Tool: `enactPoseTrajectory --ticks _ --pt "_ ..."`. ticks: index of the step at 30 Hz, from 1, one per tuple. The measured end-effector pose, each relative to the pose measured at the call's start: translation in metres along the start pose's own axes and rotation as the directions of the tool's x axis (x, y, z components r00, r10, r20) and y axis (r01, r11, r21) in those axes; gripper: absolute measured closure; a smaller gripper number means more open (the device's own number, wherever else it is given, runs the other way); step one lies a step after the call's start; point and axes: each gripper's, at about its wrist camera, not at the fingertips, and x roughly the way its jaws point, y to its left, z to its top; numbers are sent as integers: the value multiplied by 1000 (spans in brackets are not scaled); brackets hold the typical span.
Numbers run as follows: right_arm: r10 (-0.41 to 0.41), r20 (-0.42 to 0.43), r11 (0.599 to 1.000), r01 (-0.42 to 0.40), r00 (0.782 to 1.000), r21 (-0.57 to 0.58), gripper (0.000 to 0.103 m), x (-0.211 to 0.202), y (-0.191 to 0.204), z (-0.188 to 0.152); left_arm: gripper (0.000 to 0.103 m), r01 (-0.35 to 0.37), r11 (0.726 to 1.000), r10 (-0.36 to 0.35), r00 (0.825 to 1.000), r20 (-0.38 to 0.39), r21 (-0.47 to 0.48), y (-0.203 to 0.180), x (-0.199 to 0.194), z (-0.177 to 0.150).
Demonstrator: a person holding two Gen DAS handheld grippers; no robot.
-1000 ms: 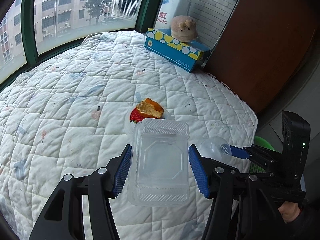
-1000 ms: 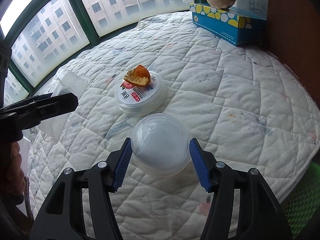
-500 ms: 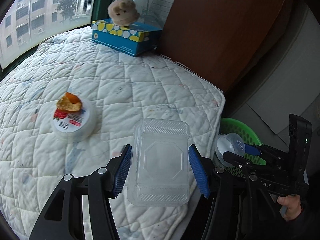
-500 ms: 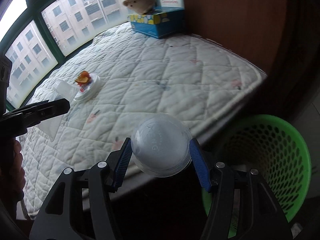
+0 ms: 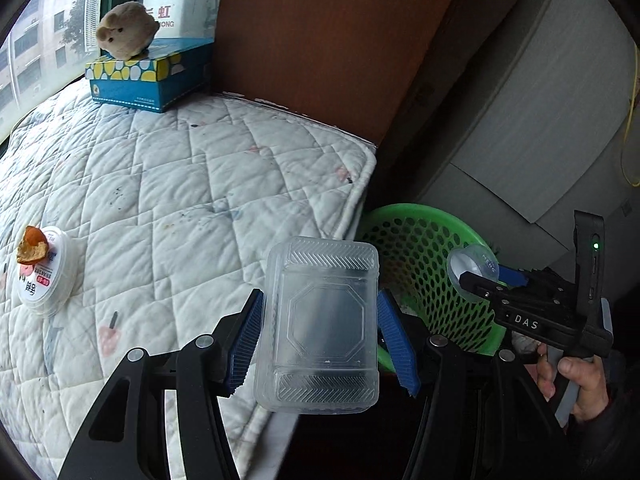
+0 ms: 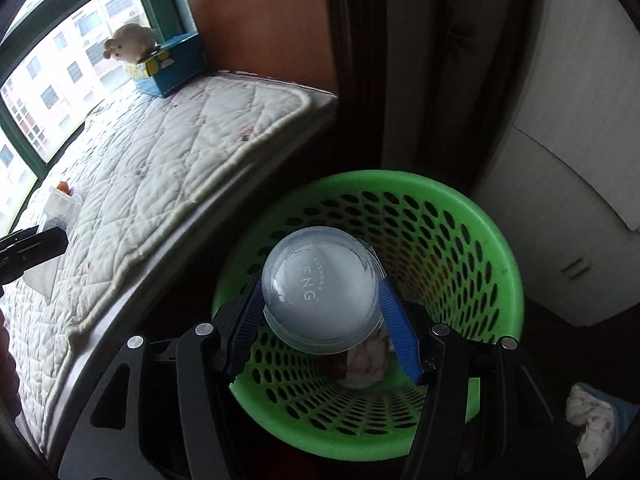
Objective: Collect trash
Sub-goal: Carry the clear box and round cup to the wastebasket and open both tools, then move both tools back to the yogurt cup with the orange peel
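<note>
The left claw (image 5: 320,332) is clamped on a clear rectangular plastic container (image 5: 318,324), thin-walled, with ribbed bands at its near and far ends and an octagon pressed into its middle. The ridged blue pads (image 5: 247,340) press its two long sides. It hangs over the near right corner of the bed (image 5: 180,184), a white quilted mattress stitched in diamonds, just left of the green basket (image 5: 424,256).

The right claw (image 6: 320,312) is clamped on a round clear plastic cup (image 6: 320,288), domed and cloudy, with raised letters on its base. It is held above the open mouth of the basket, a round tub of glossy green plastic whose wall (image 6: 448,240) is pierced with oval holes. Something pale and crumpled lies at the bottom.

Far left on the bed sits a squat white round tub (image 5: 46,280) with a dry orange peel (image 5: 32,245) on its lid. At the far end, a fuzzy beige plush toy (image 5: 126,31) sits on a blue cardboard box (image 5: 148,78) with yellow and white spots.
</note>
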Motion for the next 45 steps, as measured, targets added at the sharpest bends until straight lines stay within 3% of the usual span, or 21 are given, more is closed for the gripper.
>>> enactPoseTrajectory --ticks 9,30,36,45 --pt "-30 -21 997 32 999 70 40 1 -36 -12 47 28 998 -26 998 -51 47 -34 27 2" --pt "-47 61 994 40 997 105 33 -31 -64 -14 46 77 993 -67 991 -117 85 -86 67 7" --pt "-42 67 992 34 997 121 33 -36 -68 -17 33 106 991 -97 989 -108 79 -91 65 6" --pt "-5 74 995 -3 997 97 33 -37 -54 -14 33 46 998 -44 997 -61 31 -61 40 4"
